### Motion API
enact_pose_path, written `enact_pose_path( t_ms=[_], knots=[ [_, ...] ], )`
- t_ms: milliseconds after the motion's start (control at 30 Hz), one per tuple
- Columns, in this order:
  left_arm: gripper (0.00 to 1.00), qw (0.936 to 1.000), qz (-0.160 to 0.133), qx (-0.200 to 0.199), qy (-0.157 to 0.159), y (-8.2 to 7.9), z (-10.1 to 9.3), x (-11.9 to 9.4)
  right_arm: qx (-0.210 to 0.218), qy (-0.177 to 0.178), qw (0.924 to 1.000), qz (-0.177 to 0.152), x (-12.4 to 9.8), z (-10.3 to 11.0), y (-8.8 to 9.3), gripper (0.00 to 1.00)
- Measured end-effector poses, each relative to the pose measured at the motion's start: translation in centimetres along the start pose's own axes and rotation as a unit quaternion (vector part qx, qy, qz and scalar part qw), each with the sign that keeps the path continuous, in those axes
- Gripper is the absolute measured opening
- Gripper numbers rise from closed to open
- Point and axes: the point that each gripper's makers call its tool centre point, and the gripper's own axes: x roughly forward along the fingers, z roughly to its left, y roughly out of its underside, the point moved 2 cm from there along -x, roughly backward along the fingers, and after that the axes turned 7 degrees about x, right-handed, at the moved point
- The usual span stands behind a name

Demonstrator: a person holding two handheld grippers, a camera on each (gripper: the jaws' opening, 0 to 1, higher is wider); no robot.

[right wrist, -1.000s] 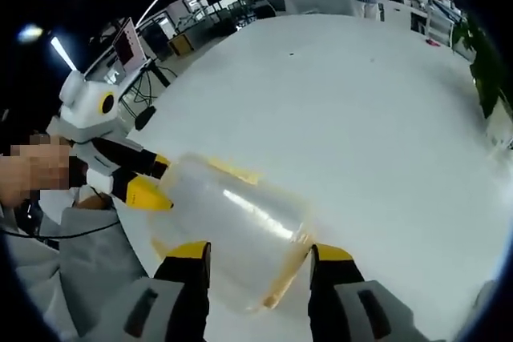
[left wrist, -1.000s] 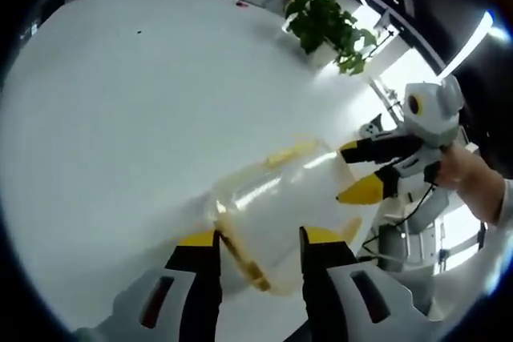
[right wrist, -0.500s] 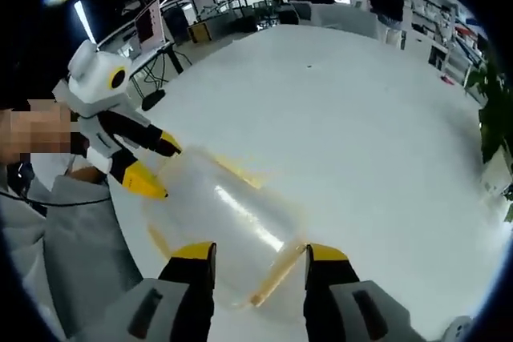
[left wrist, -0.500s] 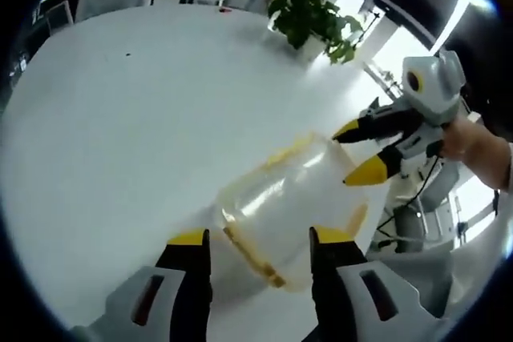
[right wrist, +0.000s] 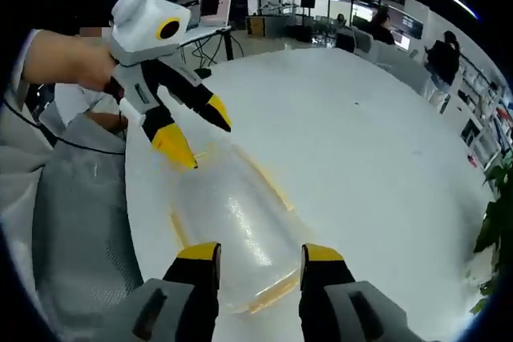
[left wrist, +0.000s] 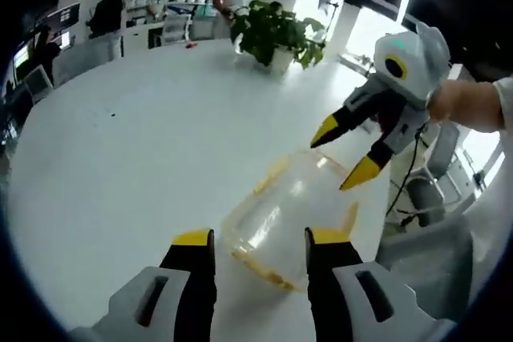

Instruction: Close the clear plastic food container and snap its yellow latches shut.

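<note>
- Left gripper: fingers spread, unladen; right gripper likewise.
- Clear plastic food container: lidded, on white table, just beyond the jaws at 12 o'clock; contents indiscernible.
- Yellow latches: along the rim.

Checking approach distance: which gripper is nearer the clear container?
About equal, no clear winner: left gripper and right gripper both hang open just off opposite ends of the container.

The left gripper points forward with its yellow-tipped jaws parted, and the right gripper is held the same way. Each reaches into the other's view from the far side, jaws spread (a hand grips the right one's body).
</note>
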Motion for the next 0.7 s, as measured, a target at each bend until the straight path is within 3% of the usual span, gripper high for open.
enact_pose_path(
  t_ms=[133, 267, 400, 500, 600, 700],
  knots=[
    [0.40, 0.9987, -0.019, 0.043, 0.021, -0.7, -0.8, 0.0, -0.043, -0.045, 0.9979, -0.020, -0.1, 1.5, -1.2, 0.30],
    [0.36, 0.9944, -0.037, 0.090, 0.042, -1.4, -1.9, 0.0, -0.057, -0.055, 0.9964, -0.028, -0.2, 1.6, -2.0, 0.28],
    [0.33, 0.9915, -0.052, 0.110, 0.047, -1.9, -2.2, -0.2, -0.064, -0.061, 0.9955, -0.032, -0.1, 1.1, -2.3, 0.24],
    [0.17, 0.9876, -0.065, 0.126, 0.067, -2.4, -2.9, -0.3, -0.071, -0.073, 0.9943, -0.032, 0.1, 1.0, -2.4, 0.22],
    [0.19, 0.9874, -0.063, 0.128, 0.068, -2.4, -3.1, 0.0, -0.080, -0.093, 0.9918, -0.034, 0.1, 1.5, -2.6, 0.16],
    [0.14, 0.9852, -0.060, 0.142, 0.075, -2.3, -3.5, 0.2, -0.096, -0.099, 0.9900, -0.029, 0.4, 1.7, -2.6, 0.15]
  ],
)
